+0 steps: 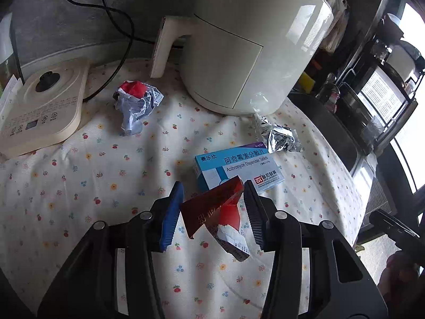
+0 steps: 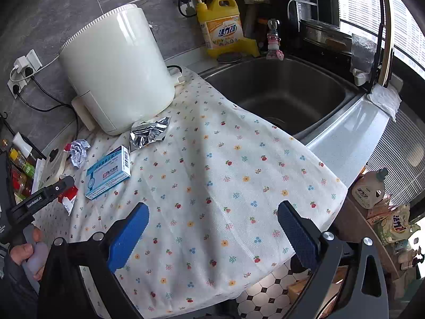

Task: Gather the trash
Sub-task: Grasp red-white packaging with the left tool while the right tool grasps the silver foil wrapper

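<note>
A torn red cigarette pack (image 1: 215, 212) lies on the flowered cloth between the open fingers of my left gripper (image 1: 213, 194); neither pad clearly touches it. Just beyond lies a blue medicine box (image 1: 236, 168), also in the right wrist view (image 2: 109, 172). A crumpled silver foil packet (image 1: 283, 139) (image 2: 148, 133) lies by the white appliance. A crumpled paper ball with red (image 1: 136, 103) (image 2: 78, 150) lies farther left. My right gripper (image 2: 212, 223) is open and empty over the cloth near the front edge. The left gripper shows at the left of the right wrist view (image 2: 45, 194).
A white air-fryer-like appliance (image 1: 252, 53) (image 2: 117, 71) stands at the back. A cream kettle base (image 1: 45, 106) sits left. A steel sink (image 2: 287, 90) lies right of the cloth, with a yellow detergent bottle (image 2: 220, 24) behind it. Cables run to wall sockets (image 2: 24, 66).
</note>
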`<act>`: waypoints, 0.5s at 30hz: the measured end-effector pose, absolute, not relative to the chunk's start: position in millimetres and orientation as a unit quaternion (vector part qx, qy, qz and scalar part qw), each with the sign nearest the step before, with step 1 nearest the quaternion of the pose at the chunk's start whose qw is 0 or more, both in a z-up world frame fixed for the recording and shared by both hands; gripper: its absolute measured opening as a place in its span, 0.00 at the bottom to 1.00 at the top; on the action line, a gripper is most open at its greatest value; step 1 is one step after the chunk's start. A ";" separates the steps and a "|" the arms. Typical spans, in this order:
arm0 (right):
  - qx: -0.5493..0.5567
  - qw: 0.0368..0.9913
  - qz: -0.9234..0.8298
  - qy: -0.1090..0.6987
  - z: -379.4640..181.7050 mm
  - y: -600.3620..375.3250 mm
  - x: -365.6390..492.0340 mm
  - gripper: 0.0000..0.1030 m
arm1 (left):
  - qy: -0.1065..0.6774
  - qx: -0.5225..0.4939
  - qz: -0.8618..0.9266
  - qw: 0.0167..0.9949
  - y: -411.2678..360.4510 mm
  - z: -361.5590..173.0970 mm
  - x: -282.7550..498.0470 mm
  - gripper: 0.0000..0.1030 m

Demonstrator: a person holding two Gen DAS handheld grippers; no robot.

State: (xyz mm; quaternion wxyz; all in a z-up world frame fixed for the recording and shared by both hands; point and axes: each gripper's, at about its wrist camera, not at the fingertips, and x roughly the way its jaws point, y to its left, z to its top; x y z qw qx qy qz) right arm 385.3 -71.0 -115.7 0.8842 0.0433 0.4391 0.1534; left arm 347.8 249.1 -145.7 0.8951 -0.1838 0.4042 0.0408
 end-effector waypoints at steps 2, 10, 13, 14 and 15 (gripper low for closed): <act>0.036 0.882 0.168 0.439 -115.4 -55.7 390.1 0.92 | 0.401 -0.190 0.059 0.894 263.9 -145.7 341.9 0.46; 0.001 0.873 0.215 0.437 -114.2 3.7 425.8 0.90 | 0.395 -0.215 0.119 0.885 314.6 -151.8 314.7 0.46; -0.006 0.870 0.224 0.439 -115.5 23.7 446.2 0.87 | 0.394 -0.225 0.137 0.880 330.0 -156.2 304.2 0.46; -0.008 0.869 0.225 0.441 -117.0 29.7 453.1 0.85 | 0.394 -0.228 0.144 0.879 334.2 -157.5 301.3 0.46; -0.010 0.867 0.226 0.445 -119.2 35.4 460.7 0.81 | 0.393 -0.231 0.150 0.877 338.7 -158.4 298.0 0.46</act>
